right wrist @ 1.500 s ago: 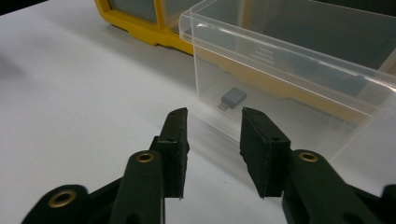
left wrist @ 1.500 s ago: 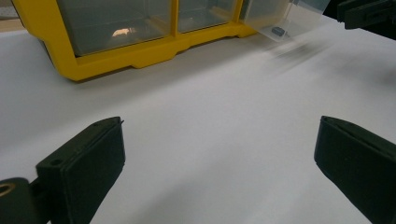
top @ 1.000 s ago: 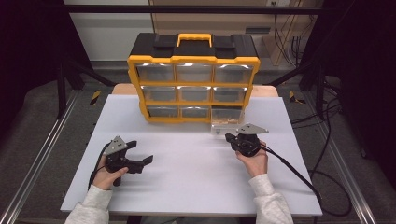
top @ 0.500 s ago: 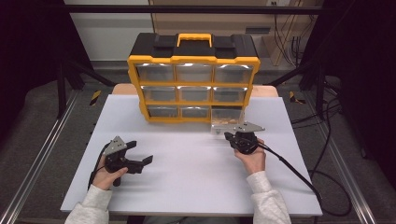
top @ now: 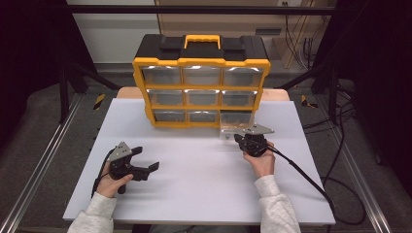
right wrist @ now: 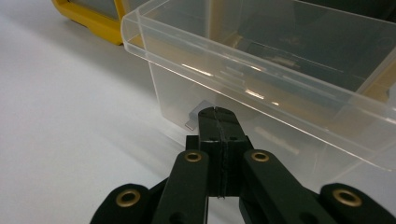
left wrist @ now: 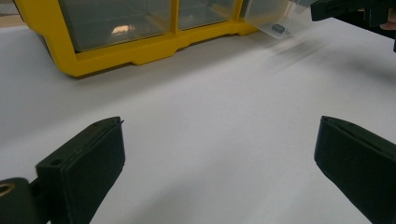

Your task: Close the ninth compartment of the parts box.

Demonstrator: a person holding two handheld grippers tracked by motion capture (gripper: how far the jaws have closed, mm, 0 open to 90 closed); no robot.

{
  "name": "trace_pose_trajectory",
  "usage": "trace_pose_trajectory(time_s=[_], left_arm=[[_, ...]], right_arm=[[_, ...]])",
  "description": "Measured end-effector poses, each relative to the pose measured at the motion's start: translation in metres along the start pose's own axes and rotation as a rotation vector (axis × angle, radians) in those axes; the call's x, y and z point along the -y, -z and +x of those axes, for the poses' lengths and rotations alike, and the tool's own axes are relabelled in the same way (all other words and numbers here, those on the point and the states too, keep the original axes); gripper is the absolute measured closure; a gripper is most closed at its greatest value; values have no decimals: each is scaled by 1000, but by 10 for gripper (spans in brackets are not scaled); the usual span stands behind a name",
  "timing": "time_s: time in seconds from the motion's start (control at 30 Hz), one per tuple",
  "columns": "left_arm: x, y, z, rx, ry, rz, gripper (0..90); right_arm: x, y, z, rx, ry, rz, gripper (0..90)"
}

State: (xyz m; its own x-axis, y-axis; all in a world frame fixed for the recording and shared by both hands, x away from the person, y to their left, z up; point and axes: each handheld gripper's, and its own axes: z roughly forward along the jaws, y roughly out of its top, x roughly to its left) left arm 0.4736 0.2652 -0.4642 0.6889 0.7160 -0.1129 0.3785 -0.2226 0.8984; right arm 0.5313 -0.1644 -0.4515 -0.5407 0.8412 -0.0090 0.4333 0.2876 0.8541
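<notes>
While my right gripper (right wrist: 216, 114) has its jaws pressed together on the small pull tab at the front of the clear drawer (right wrist: 261, 88), which sticks partway out of the bottom right slot of the yellow organizer (top: 201, 85) on the white desk (top: 204, 179), I judge a straight, level draw toward me will do best, so the tab does not slip free. My left gripper (top: 145, 170) rests with jaws wide apart, holding nothing, well apart from the organizer.
</notes>
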Motion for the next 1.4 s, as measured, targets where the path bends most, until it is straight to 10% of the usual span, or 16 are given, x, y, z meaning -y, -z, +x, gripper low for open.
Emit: trace_pose_trajectory(time_s=[1.4], left_arm=[[0, 0, 0, 8, 3, -1, 14]], right_arm=[[-13, -29, -16, 28, -6, 2, 900]])
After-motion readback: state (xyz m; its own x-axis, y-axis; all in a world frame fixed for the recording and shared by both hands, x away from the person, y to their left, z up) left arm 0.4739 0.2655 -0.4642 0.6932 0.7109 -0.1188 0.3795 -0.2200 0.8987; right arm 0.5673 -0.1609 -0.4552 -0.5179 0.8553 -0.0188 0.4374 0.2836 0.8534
